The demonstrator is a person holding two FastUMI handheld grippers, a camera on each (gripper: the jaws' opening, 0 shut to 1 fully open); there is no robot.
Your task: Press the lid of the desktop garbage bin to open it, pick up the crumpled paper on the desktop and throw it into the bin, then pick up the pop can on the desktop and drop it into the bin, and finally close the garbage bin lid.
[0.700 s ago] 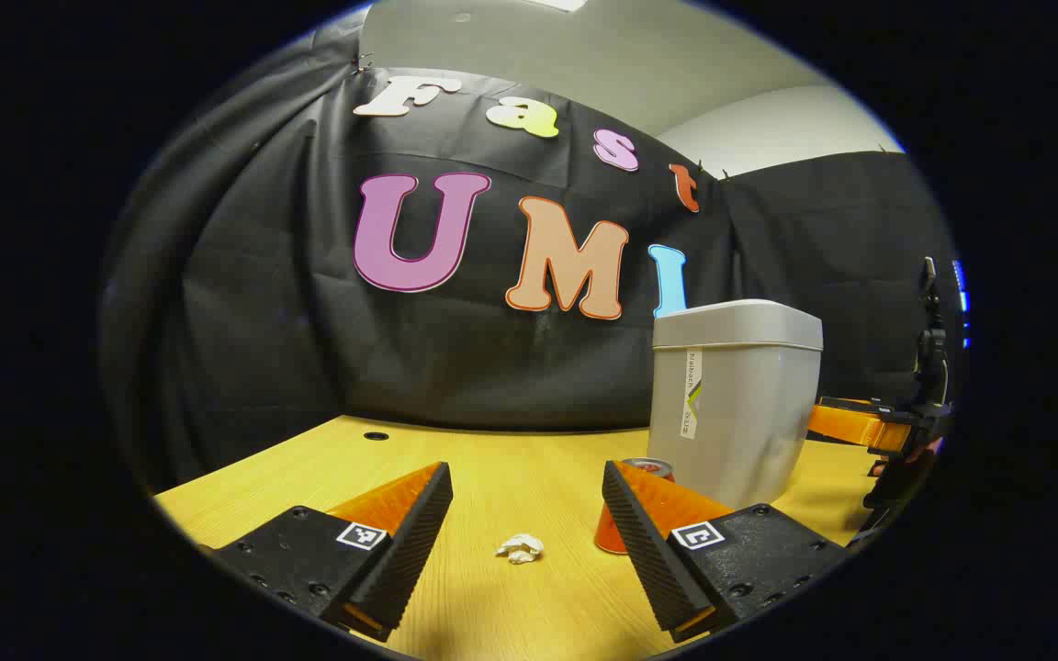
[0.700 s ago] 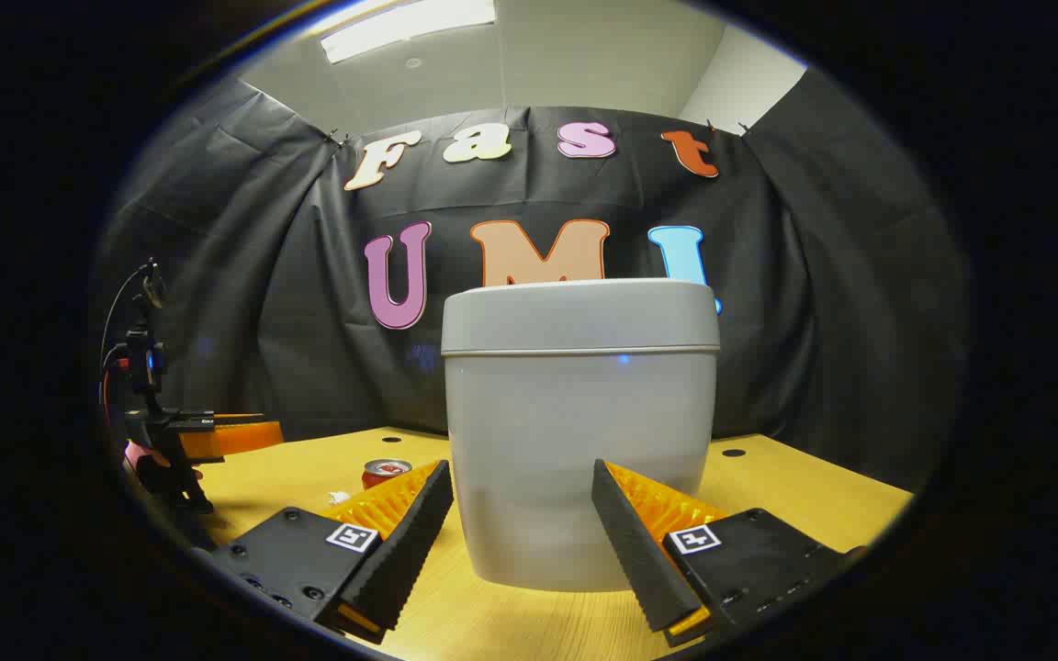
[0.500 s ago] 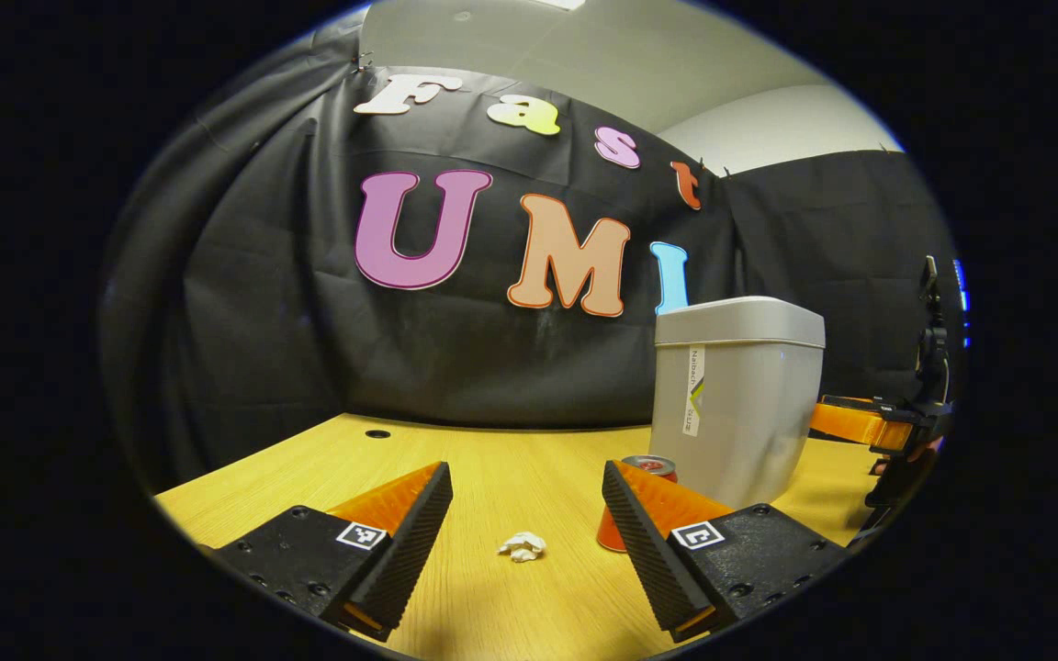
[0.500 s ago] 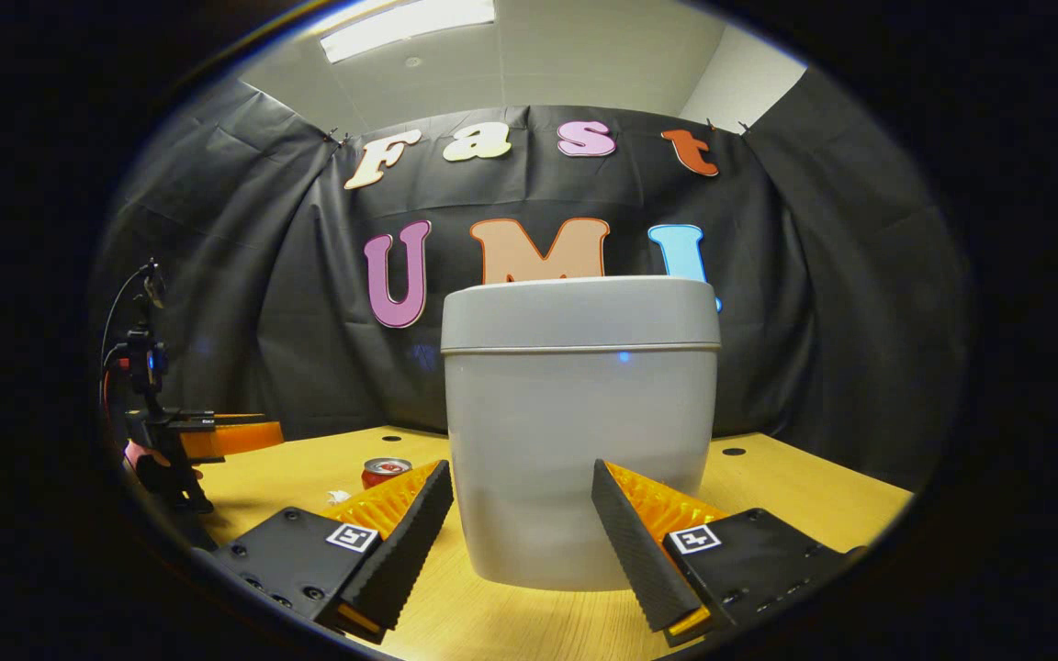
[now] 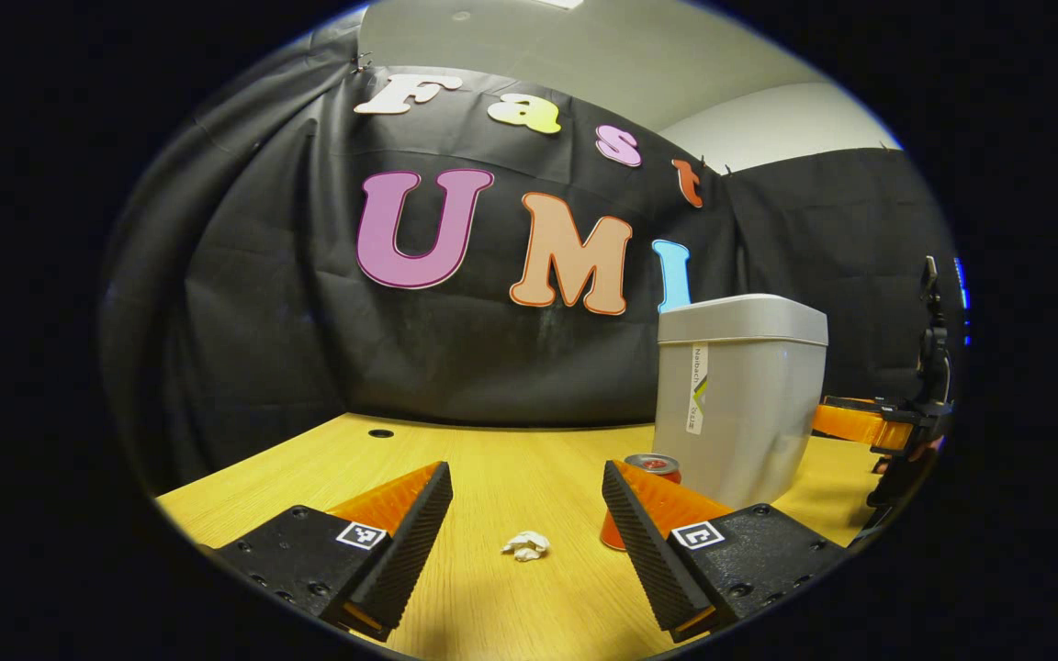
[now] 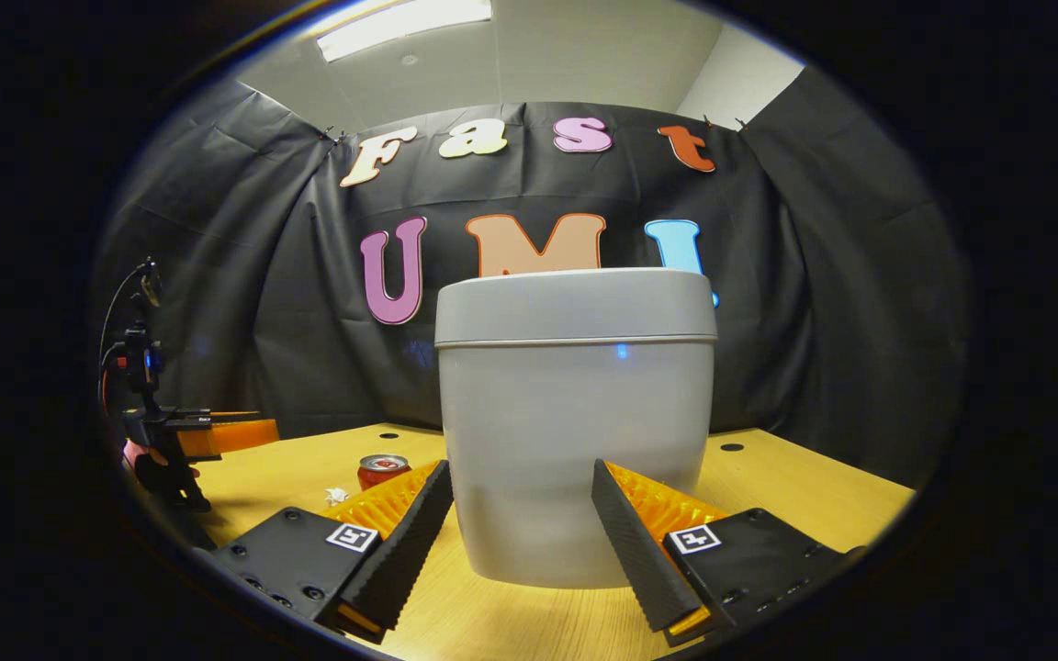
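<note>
Since the earlier frames, both grippers have shifted only slightly; the garbage bin (image 6: 575, 422) now sits a little higher in the right gripper view. Its lid (image 6: 575, 308) is closed. Right gripper (image 6: 522, 542): jaws spread wide, empty, facing the bin. Left gripper (image 5: 526, 542): jaws wide, empty, above the wooden desktop (image 5: 511, 468). Crumpled paper (image 5: 526, 545) lies between its fingers; the pop can (image 5: 644, 500) stands beside the bin.

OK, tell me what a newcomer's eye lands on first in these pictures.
The grey garbage bin stands out first, lid shut, upright on the yellow wooden table straight ahead of the open right hand-held gripper. Next, in the left gripper view, the crumpled paper lies on the table between the fingers of the open left hand-held gripper, with the red pop can upright beside the bin.
</note>
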